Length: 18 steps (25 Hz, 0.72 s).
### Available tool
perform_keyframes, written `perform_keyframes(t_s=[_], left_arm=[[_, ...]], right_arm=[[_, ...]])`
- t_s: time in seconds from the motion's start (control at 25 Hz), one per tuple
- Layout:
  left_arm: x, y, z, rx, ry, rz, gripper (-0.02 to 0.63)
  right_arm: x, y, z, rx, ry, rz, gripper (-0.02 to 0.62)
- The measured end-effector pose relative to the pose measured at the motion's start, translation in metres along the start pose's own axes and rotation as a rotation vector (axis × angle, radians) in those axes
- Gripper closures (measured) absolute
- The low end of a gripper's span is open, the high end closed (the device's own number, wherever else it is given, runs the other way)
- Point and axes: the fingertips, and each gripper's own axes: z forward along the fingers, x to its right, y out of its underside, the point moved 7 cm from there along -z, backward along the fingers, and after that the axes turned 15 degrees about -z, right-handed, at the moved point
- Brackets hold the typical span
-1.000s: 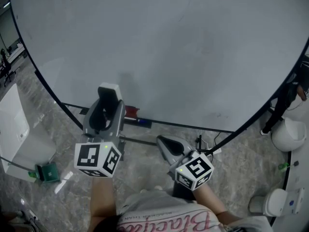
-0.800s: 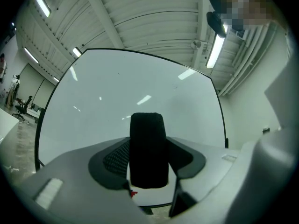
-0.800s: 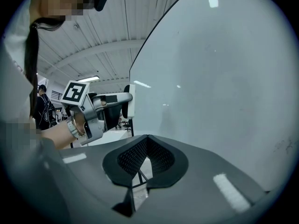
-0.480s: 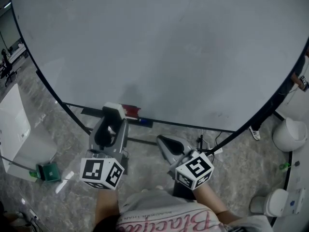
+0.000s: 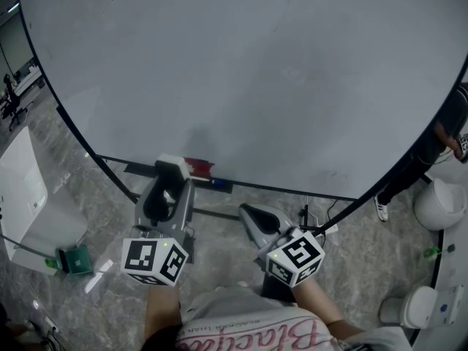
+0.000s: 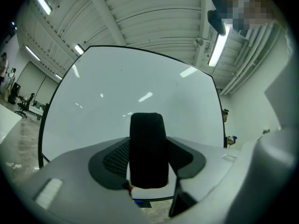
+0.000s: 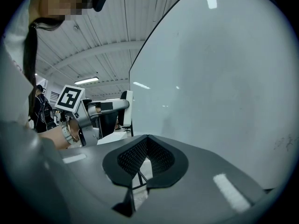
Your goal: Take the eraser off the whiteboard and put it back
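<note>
The whiteboard (image 5: 256,72) fills the upper part of the head view. My left gripper (image 5: 170,178) is shut on the eraser (image 5: 173,164), which is white on its back, and holds it just in front of the board's lower edge above the tray (image 5: 139,170). In the left gripper view the eraser's black felt (image 6: 148,150) stands upright between the jaws and faces the camera. My right gripper (image 5: 248,214) hangs lower and to the right, shut with nothing in it; its jaw tips meet (image 7: 142,164). The right gripper view also shows the left gripper (image 7: 110,107) beside the board.
A red object (image 5: 199,168) and a blue marker (image 5: 218,185) lie on the tray. White stools (image 5: 437,203) and a person's legs (image 5: 431,148) are at the right. A white table (image 5: 22,196) and a green object (image 5: 73,260) are at the left.
My left gripper came down and toward me with the eraser, then held still for the last half second. The right gripper has not moved. The person at the right has shifted.
</note>
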Motion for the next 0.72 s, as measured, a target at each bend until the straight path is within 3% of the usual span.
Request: perform_keyframes(t_s=[0.32, 0.72], left_arm=[[0.001, -0.013, 0.011, 0.029, 0.005, 0.005, 0.380], [0.014, -0.051, 0.051, 0.088, 0.052, 0.113, 0.380]], right_arm=[[0.001, 0.000, -0.005, 0.007, 0.017, 0.003, 0.594], [0.007, 0.000, -0.012, 0.013, 0.046, 0.006, 0.594]])
